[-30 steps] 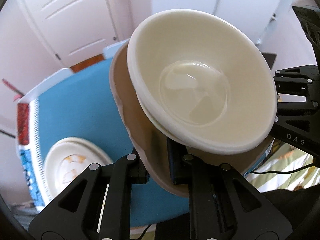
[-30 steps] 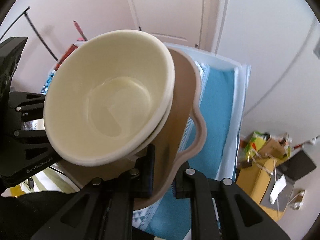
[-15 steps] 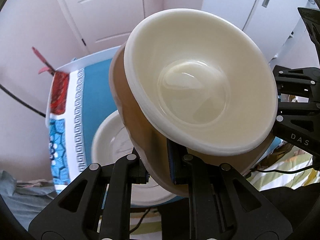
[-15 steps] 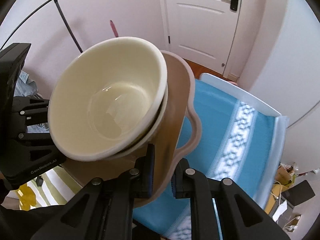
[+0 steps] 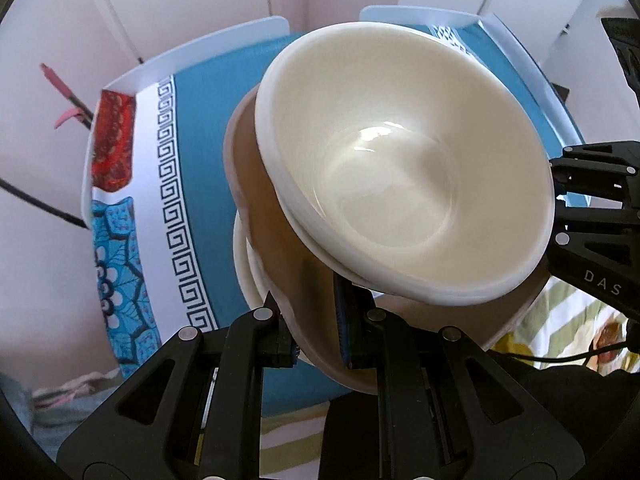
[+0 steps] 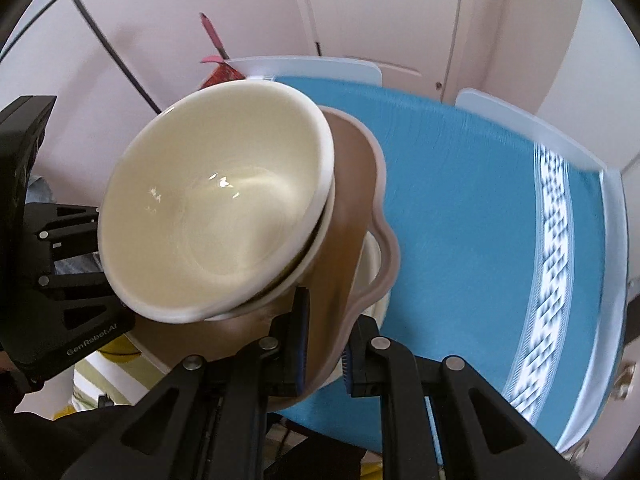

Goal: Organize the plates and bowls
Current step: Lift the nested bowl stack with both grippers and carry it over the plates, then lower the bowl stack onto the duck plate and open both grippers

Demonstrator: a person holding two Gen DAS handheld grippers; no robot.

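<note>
A brown wavy-edged plate (image 5: 276, 216) carries two nested cream bowls (image 5: 404, 184). My left gripper (image 5: 316, 320) is shut on the plate's near rim. My right gripper (image 6: 324, 340) is shut on the opposite rim of the same plate (image 6: 352, 184), with the bowls (image 6: 216, 216) on it. The stack hangs tilted above a blue tablecloth. A white plate (image 5: 246, 276) lies on the cloth under the stack, mostly hidden; its edge also shows in the right wrist view (image 6: 374, 256).
The table (image 6: 480, 208) has a blue cloth with a white patterned border (image 5: 176, 184) and pale edges. A white door (image 6: 384, 20) and pink walls stand behind. A striped cloth (image 5: 560, 320) lies below the table's near side.
Both grippers have swung the plate and bowls over the table. The table and the white plate now lie right under the stack, much closer than before.
</note>
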